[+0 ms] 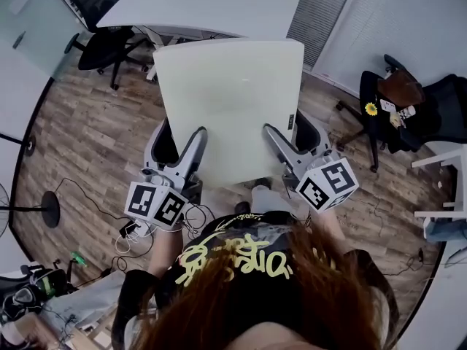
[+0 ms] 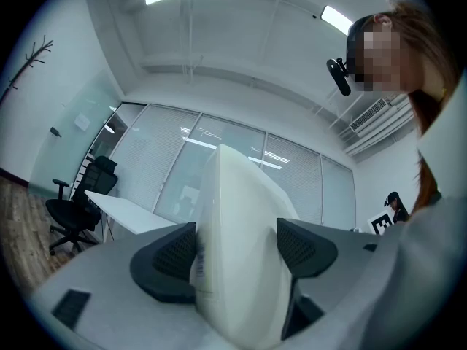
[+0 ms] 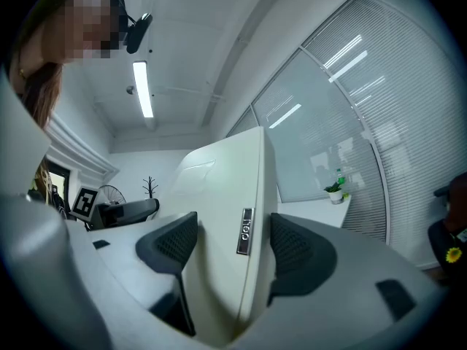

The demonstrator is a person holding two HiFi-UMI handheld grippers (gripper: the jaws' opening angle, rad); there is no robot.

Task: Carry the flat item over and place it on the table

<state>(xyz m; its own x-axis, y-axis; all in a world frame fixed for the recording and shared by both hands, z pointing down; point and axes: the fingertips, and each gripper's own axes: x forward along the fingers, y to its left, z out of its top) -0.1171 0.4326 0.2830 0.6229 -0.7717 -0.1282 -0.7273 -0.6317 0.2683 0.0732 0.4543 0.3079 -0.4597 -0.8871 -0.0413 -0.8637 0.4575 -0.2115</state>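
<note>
— So, where is the flat item (image 1: 230, 108) now?

— Up in the air over the wooden floor (image 1: 95, 137), held out in front of the person. The left gripper (image 1: 182, 143) is clamped on its near-left edge, the right gripper (image 1: 288, 133) on its near-right edge.

— And the surface (image 1: 211, 6)?

— Ahead, beyond the item's far edge. I judge the carry needs both hands at equal height, no twisting, and the far edge lowered onto the surface before either grip loosens.
</note>
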